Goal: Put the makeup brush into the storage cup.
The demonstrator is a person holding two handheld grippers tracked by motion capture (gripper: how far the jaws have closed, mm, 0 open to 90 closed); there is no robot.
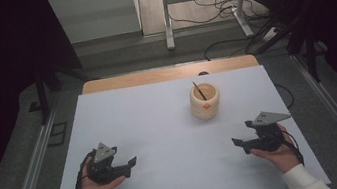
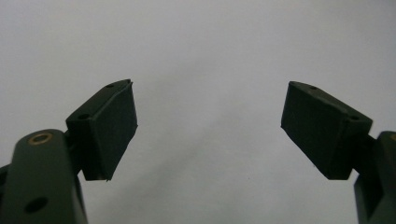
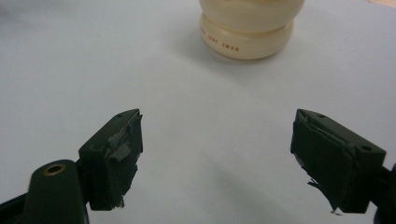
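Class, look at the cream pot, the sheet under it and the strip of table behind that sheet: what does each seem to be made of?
Cream pot: probably glazed ceramic or smooth plastic; a soft sheen, rounded moulded base and small printed lettering.
Sheet: matte white, likely paper or thin board; flat and glare-free.
Table strip: wood or wood laminate, judging by its warm brown tone.

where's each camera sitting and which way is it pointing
High view: above the person's side, looking forward and down on the white table; both hands show, the left gripper and right gripper apart, with a cream cup holding a thin stick.
Left gripper view: rides the left gripper, looking along its open jaws at bare table.
Right gripper view: rides the right gripper, jaws open, facing the cup.
Shared: the cup shows in the high and right gripper views.
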